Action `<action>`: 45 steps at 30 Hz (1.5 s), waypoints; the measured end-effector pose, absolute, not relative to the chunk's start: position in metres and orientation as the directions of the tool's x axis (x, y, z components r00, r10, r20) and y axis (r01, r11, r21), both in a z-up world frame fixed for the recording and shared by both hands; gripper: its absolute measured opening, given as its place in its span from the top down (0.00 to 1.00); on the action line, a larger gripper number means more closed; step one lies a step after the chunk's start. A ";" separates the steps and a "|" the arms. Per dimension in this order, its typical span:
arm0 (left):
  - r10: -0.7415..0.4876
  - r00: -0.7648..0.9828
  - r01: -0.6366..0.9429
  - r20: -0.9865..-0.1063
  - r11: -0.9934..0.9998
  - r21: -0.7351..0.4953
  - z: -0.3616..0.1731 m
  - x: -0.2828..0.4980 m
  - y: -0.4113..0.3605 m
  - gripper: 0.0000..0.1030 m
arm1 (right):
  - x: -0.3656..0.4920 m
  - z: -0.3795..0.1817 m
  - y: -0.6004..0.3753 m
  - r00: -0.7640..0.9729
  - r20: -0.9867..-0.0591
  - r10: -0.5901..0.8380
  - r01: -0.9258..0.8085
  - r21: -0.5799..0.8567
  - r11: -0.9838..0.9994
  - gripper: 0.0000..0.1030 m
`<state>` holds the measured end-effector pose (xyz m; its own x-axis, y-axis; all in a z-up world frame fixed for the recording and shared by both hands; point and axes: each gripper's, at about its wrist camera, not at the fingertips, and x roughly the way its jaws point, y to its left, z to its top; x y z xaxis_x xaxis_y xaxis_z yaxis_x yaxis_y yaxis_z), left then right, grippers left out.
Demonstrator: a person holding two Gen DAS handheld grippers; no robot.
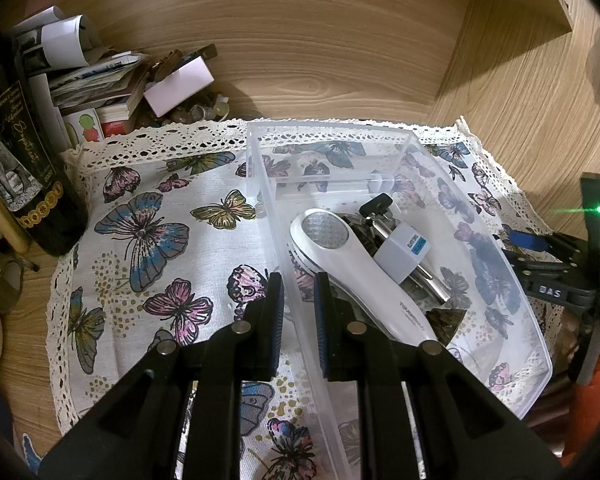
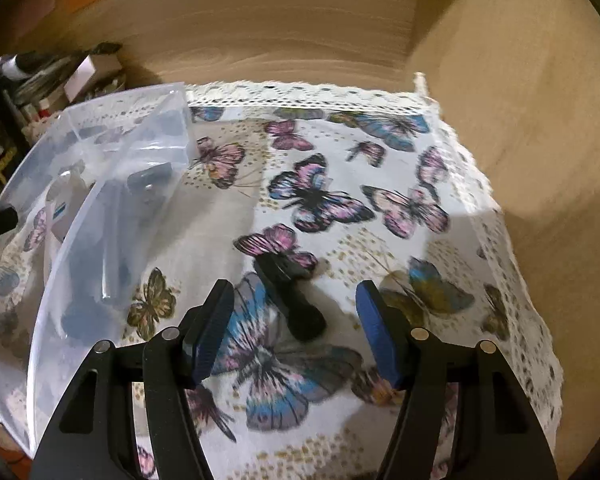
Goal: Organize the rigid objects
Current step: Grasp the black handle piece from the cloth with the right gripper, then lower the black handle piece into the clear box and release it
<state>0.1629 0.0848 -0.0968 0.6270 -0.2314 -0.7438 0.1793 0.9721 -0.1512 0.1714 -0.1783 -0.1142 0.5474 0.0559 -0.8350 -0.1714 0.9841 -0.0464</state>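
A clear plastic bin (image 1: 500,264) stands on the butterfly cloth (image 1: 148,200). It holds a white handheld device (image 1: 360,276), a white charger block (image 1: 404,252) and metal tools (image 1: 376,210). My left gripper (image 1: 298,312) straddles the bin's left wall, its jaws narrowly apart around it. In the right wrist view my right gripper (image 2: 294,328) is open, and a small black cylindrical object (image 2: 290,300) lies on the cloth (image 2: 340,200) between its fingers. The bin (image 2: 84,200) sits to its left. The right gripper also shows in the left wrist view (image 1: 540,248).
A dark wine bottle (image 1: 24,168), piled papers and small boxes (image 1: 112,84) stand at the back left. A wooden back wall (image 1: 300,48) and a wooden side wall (image 2: 540,120) close in the cloth.
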 end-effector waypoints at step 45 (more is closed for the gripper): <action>-0.227 0.626 0.182 -0.746 0.973 -0.144 -0.099 0.163 0.086 0.86 | 0.170 -0.036 -0.096 0.669 -0.686 0.285 -0.405 -0.014 0.914 0.79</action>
